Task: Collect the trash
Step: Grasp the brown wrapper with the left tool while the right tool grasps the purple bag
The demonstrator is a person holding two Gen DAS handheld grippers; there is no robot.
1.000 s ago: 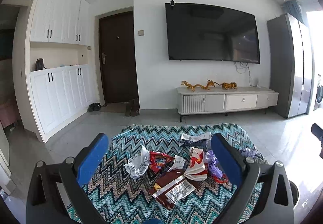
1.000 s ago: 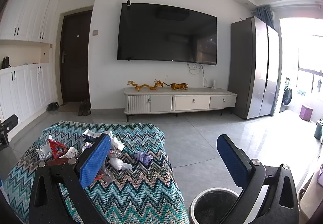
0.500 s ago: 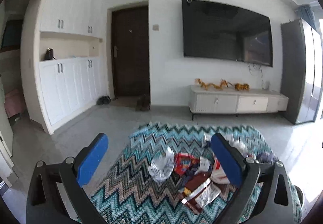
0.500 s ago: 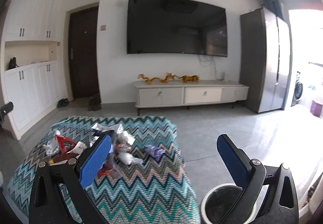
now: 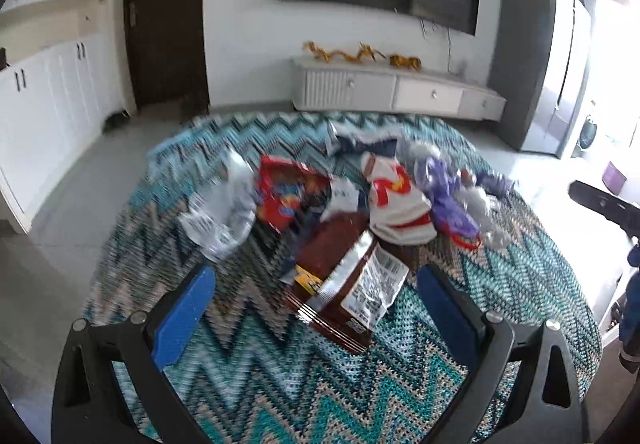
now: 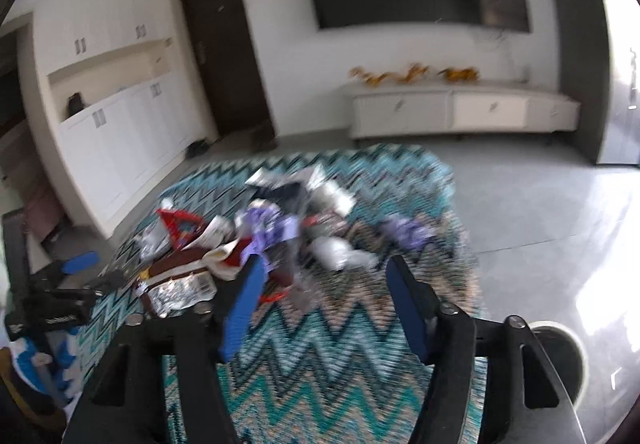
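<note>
A pile of trash lies on a table under a teal zigzag cloth (image 5: pixel 256 376). It holds a brown snack wrapper (image 5: pixel 340 284), a red wrapper (image 5: pixel 286 188), a clear plastic bag (image 5: pixel 224 212), a white-and-red bag (image 5: pixel 396 204) and purple wrappers (image 5: pixel 448 196). My left gripper (image 5: pixel 316 296) is open, tilted down, with the near end of the brown wrapper between its fingers, untouched. My right gripper (image 6: pixel 326 284) has its jaws closing, half wide, over the cloth. A crumpled silvery piece (image 6: pixel 336 250) sits just ahead of it. Nothing is pressed between its pads.
A round bin (image 6: pixel 560 348) stands on the tiled floor by the table's right edge. The left gripper's body (image 6: pixel 68 300) shows at the left of the right wrist view. A TV cabinet (image 5: pixel 396 92) and white cupboards (image 5: pixel 44 100) line the walls.
Both grippers have dropped and tilted down toward the trash pile. The right one has swung left over the table, away from the bin, and its jaws have narrowed.
</note>
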